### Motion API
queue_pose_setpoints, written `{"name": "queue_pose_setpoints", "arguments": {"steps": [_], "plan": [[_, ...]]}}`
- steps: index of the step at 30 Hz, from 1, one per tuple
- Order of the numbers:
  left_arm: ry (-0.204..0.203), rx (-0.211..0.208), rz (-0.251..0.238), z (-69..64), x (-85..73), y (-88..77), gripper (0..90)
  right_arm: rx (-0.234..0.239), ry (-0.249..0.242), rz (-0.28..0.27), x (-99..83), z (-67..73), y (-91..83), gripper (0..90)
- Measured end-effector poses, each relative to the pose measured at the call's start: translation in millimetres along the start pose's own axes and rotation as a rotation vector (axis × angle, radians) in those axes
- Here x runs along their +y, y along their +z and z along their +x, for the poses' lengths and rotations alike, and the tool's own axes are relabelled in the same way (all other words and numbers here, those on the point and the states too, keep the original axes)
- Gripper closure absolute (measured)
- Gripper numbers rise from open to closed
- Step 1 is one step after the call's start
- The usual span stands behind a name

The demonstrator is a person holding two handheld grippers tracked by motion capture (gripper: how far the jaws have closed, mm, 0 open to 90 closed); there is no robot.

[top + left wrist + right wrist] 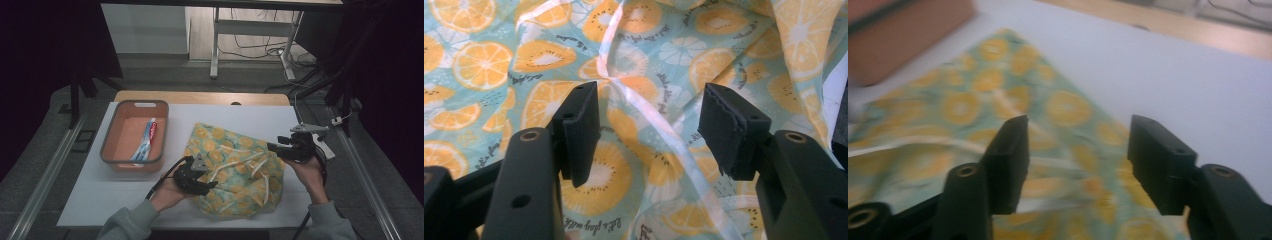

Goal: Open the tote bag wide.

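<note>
Fabric everywhere: a fruit-print drawstring bag (pixel 235 170) is spread crumpled on the white table (pixel 250 117), just right of an orange basket (pixel 111 160) in which a toothpaste tube (pixel 146 141) is lying. The left gripper (pixel 649 132) is held over the bag's near-left side, jaws spread wide, a pale drawstring (pixel 659 127) running between them, nothing pinched. The right gripper (pixel 1075 162) is poised at the bag's right edge, jaws likewise parted and empty. Risk is judged here: thin cloth could be missed, or only the slippery cord caught, so the bag bunches instead of opening.
</note>
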State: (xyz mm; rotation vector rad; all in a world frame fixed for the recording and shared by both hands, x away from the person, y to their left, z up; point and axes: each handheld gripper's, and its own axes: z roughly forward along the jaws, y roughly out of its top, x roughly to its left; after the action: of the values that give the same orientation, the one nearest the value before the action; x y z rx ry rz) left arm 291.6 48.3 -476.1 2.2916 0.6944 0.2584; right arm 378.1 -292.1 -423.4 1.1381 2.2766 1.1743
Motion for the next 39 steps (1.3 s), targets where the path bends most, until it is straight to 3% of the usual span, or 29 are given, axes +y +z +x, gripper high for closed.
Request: {"name": "queue_pose_setpoints", "arguments": {"steps": [2, 4, 5, 10, 13, 20, 25, 31, 34, 39], "plan": [[-0.007, 0.001, -0.005, 1.3, -0.8, -1.7, 41.1, 0.055, -0.051, -0.007, 4.5, 22.2, -12.7, 39.2], [-0.012, 0.005, -0.009, 2.7, -1.8, -4.1, 40.9, 0.101, -0.106, 0.023, 3.4, 44.2, -15.3, 37.6], [-0.014, 0.007, -0.014, 3.1, -2.4, -5.8, 40.8, 0.106, -0.127, 0.046, 1.2, 53.4, -13.1, 37.3], [-0.023, 0.007, -0.033, 6.8, -5.4, -16.5, 40.4, 0.095, -0.162, 0.106, -15.0, 71.4, 3.0, 37.8], [-0.023, 0.009, -0.040, 11.3, -6.9, -23.2, 40.1, 0.112, -0.159, 0.120, -27.7, 71.1, 9.7, 38.9], [-0.044, 0.018, -0.064, 28.7, -9.6, -40.6, 39.0, 0.111, -0.157, 0.080, -42.4, 64.6, 4.7, 40.2], [-0.077, 0.066, -0.077, 44.5, -13.7, -55.6, 38.6, 0.083, -0.161, 0.088, -47.3, 67.4, 3.0, 39.5], [-0.156, 0.151, -0.102, 70.8, -22.9, -83.6, 38.0, 0.050, -0.129, 0.126, -60.8, 66.5, 0.8, 40.2], [-0.193, 0.200, -0.097, 85.5, -28.0, -96.8, 37.2, 0.029, -0.116, 0.137, -67.5, 64.9, -1.9, 42.3], [-0.289, 0.239, -0.072, 119.3, -37.0, -107.6, 35.7, 0.029, -0.108, 0.134, -73.4, 64.9, -6.9, 43.2]]}}
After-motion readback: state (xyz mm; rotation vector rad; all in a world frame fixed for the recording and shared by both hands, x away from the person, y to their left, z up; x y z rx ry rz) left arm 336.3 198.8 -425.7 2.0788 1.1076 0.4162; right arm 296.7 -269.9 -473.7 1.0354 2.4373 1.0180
